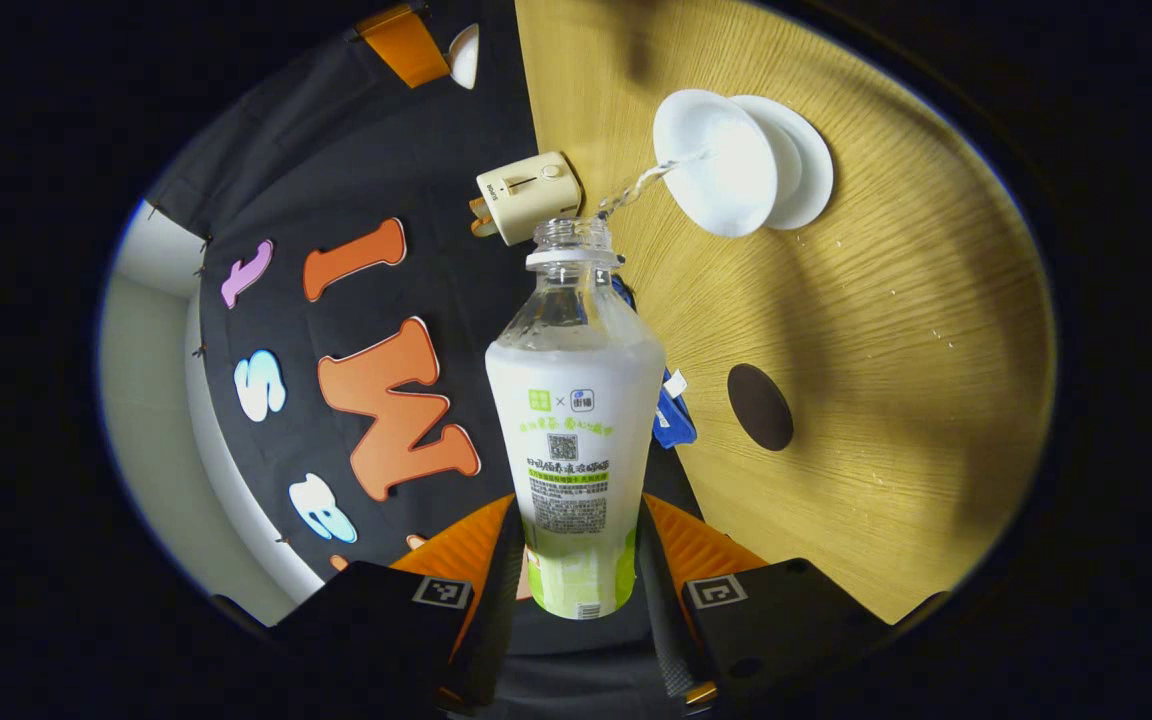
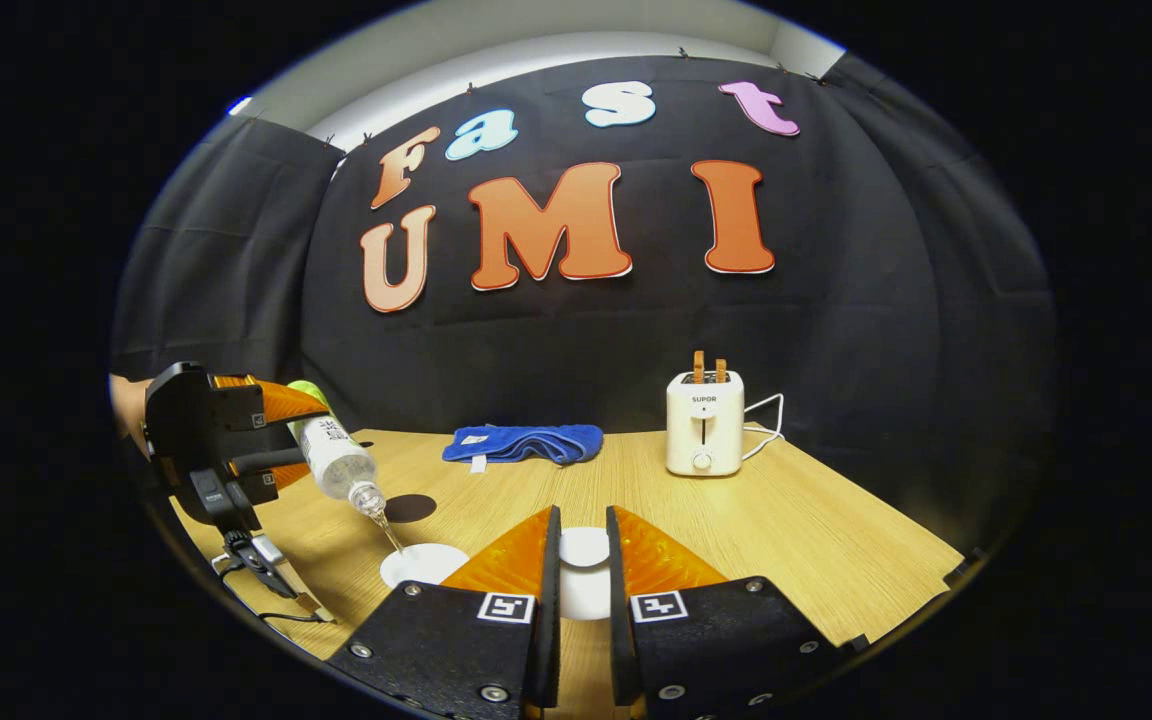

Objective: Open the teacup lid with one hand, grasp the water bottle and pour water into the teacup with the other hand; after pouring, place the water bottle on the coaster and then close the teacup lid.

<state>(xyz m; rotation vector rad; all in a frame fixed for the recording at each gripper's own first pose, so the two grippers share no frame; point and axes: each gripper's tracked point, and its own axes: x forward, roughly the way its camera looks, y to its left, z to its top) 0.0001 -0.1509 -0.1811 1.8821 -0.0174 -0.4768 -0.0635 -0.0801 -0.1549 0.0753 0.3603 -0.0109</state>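
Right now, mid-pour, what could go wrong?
1. The stream from the water bottle enters the teacup near its rim; a small tilt could send water onto the table.
2. The cup may overflow if pouring runs long.
3. The right gripper holds the lid above the table; it may slip.

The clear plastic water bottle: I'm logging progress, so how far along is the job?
Done: the white teacup lid is off, held between the right gripper fingers. In hand: the left gripper tilts the clear plastic water bottle, its stream entering the white teacup. Left: bottle onto the dark round coaster, then lid back on.
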